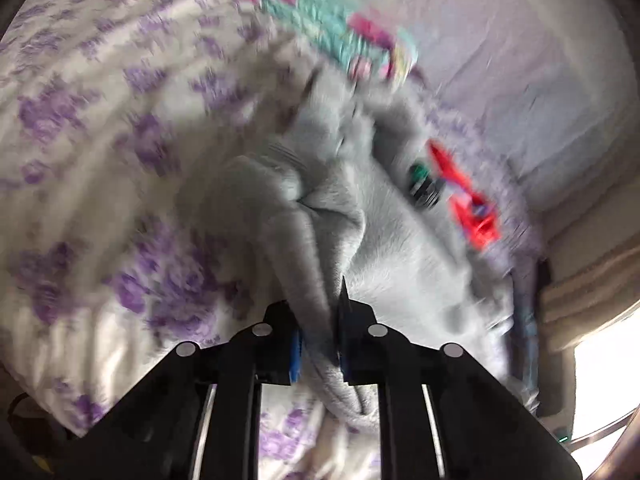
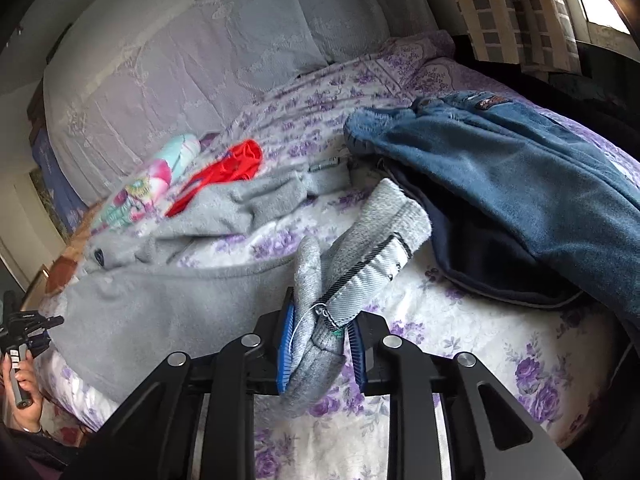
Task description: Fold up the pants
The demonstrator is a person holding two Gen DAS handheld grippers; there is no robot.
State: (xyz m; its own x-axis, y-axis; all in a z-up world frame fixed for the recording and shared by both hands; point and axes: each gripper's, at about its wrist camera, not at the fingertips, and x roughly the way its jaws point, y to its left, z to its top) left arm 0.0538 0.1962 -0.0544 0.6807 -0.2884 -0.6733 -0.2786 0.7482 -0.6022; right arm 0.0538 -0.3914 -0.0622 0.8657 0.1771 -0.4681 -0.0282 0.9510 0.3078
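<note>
Grey fleece pants [image 1: 360, 208] lie bunched on a bed with a white and purple flowered sheet [image 1: 80, 120]. My left gripper [image 1: 318, 320] is shut on a fold of the grey pants, which hang up and away from it; this view is blurred. In the right wrist view the grey pants [image 2: 160, 300] spread across the bed to the left. My right gripper [image 2: 320, 344] is shut on the pants' waistband end, where a striped label [image 2: 372, 268] shows. The other hand-held gripper [image 2: 24, 328] shows at the far left edge.
A blue fleece garment [image 2: 520, 184] over a dark one [image 2: 480, 256] lies at the right of the bed. A red garment [image 2: 232, 168] and a turquoise and pink patterned cloth [image 2: 160, 176] lie behind the pants. A pale headboard cover [image 2: 200, 40] stands behind; curtains [image 2: 500, 8] at right.
</note>
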